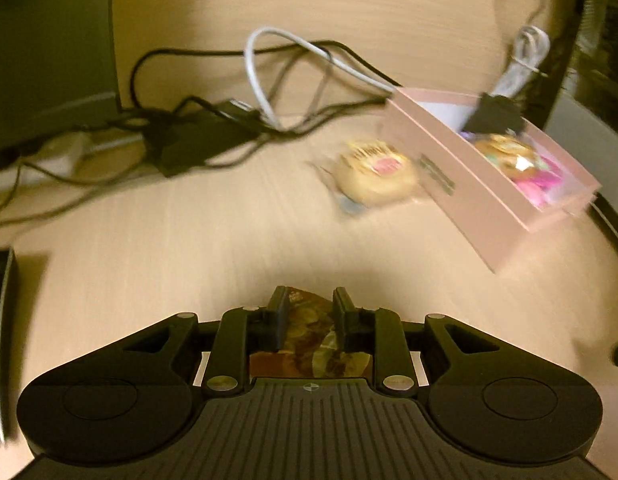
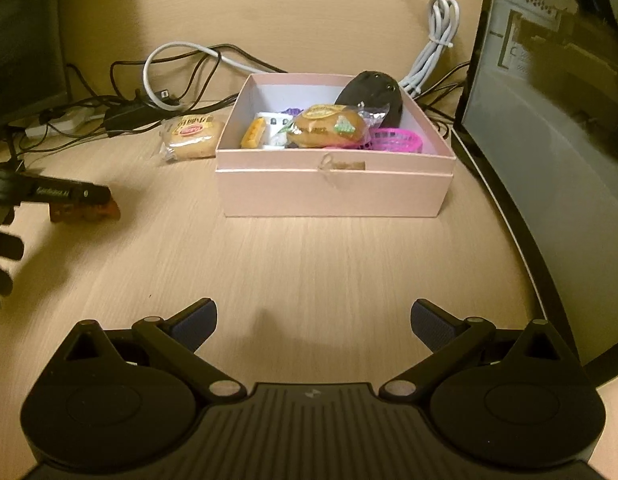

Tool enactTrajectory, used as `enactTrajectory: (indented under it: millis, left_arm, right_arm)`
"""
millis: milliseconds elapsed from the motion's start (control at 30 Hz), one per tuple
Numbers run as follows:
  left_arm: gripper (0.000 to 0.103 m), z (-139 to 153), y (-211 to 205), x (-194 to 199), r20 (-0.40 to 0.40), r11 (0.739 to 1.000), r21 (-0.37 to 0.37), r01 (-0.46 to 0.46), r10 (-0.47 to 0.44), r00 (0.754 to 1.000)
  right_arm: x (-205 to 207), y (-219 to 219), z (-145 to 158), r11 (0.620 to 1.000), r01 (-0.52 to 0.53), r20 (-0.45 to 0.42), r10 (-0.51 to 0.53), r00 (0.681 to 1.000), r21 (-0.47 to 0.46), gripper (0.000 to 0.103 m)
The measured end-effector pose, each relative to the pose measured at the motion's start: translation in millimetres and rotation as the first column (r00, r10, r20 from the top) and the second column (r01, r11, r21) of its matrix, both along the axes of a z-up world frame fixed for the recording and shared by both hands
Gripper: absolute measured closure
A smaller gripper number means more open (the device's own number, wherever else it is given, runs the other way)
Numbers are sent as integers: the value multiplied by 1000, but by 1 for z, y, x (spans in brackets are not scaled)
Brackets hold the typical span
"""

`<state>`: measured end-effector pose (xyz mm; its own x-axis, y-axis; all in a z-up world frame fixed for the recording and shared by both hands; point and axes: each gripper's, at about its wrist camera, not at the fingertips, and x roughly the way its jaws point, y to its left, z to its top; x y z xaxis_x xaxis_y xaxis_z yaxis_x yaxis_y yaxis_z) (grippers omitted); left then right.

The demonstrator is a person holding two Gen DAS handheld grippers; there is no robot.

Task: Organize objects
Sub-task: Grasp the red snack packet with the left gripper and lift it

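a: from the right wrist view, at the far left of the desk, i see my left gripper with a brown foil packet under its tip. a dark hand sits just below it at the picture's edge.

b: and from the left wrist view?

a: the same brown foil packet lies between the left gripper fingers, which stand narrow on either side of it. i can't tell whether the pads press on it; the view is blurred.

b: moving right?

a: a wrapped bun lies on the desk just beside the left wall of the pink box, not touching it as far as i can see. a tangle of black and white cables runs along the desk's back edge behind it.

b: inside the box?

a: another wrapped bun in the middle, a yellow toy piece at its left, a pink basket at the right, and a black rounded object leaning in the back right corner.

b: your right gripper?

a: the right gripper hovers over the desk's near part, jaws spread wide with nothing between them, well apart from the box. a computer case stands at the desk's right edge.
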<state>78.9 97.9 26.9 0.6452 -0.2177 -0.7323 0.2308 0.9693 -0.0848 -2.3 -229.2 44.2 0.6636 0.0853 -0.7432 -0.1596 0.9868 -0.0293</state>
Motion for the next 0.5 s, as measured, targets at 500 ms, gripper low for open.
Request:
enactTrajectory:
  millis: [500]
  left_arm:
    - [75, -10, -15, -42, -54, 985, -155, 70, -80, 995]
  right_arm:
    - [-18, -8, -2, 999, -14, -29, 15, 999, 48, 0]
